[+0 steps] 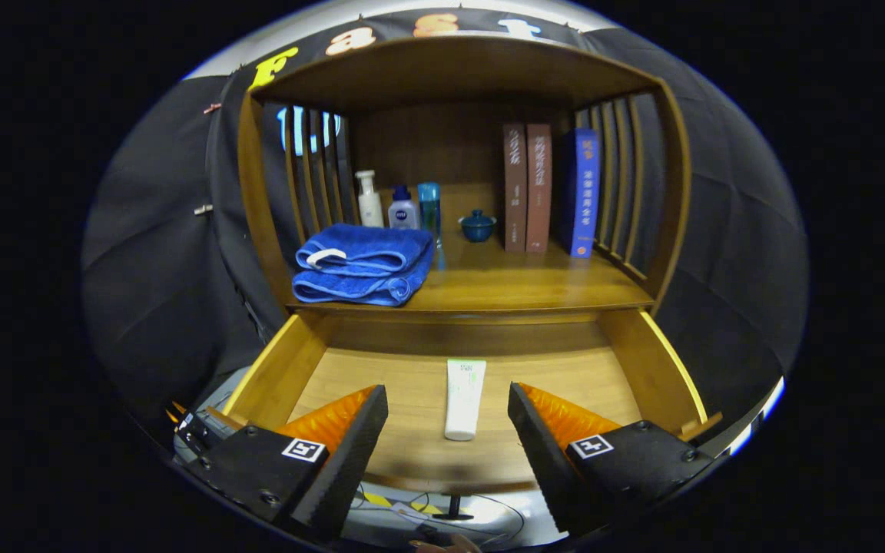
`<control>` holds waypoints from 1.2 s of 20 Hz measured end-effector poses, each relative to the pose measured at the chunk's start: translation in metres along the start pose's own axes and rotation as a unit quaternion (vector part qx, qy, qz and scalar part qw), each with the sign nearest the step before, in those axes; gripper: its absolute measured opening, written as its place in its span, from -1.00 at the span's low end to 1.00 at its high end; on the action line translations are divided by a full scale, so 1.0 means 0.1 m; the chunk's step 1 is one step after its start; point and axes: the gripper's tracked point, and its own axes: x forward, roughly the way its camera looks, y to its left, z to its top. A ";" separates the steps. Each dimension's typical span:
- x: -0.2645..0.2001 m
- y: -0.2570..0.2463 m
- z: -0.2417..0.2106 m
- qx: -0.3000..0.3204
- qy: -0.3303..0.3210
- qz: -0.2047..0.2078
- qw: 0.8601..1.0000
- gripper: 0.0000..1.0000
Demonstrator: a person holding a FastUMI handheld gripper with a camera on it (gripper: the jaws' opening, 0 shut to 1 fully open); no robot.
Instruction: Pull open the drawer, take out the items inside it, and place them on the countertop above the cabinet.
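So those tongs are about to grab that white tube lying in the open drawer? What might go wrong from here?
The tongs are open, with the white tube lying flat between the fingers on the drawer floor. Flat and probably slick, it may slip or skid away as they close. The countertop overhangs the drawer's back, so a steep lift might bump its edge. Up there, the folded blue towel and bottles crowd one side; a careless placement could topple one.
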 end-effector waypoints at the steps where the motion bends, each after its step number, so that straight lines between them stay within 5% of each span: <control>1: 0.15 0.00 0.00 0.003 0.021 0.002 1.000 0.99; 7: 0.87 -0.11 -0.29 0.027 0.158 -0.013 0.987 0.99; 18: 1.36 -0.24 -0.84 0.030 0.325 -0.035 0.944 0.99; 24: 1.42 -0.25 -0.93 0.039 0.346 -0.032 0.937 0.17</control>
